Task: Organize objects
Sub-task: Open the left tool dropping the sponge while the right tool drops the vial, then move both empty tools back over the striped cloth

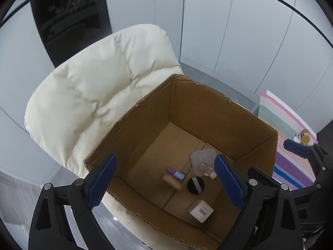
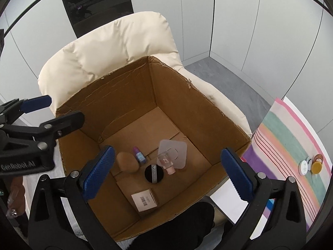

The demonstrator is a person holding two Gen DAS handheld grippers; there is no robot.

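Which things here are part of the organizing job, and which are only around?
Part of the job:
brown cardboard box
small white barcode carton
black round disc
purple-capped small bottle
small jars on striped cloth

Only around:
cream padded chair
grey floor

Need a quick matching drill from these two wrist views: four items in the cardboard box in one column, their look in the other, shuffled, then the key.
Items:
1. small carton
2. round disc
3. little bottle
4. egg-shaped sponge

Looks:
A. purple cap, blue label
B. tan, smooth, rounded
C. pale, barcode on its top face
D. black, with a grey strip across it

Pairs: 1-C, 2-D, 3-A, 4-B.

All four lie on the floor of the cardboard box, which sits on a cream padded chair.
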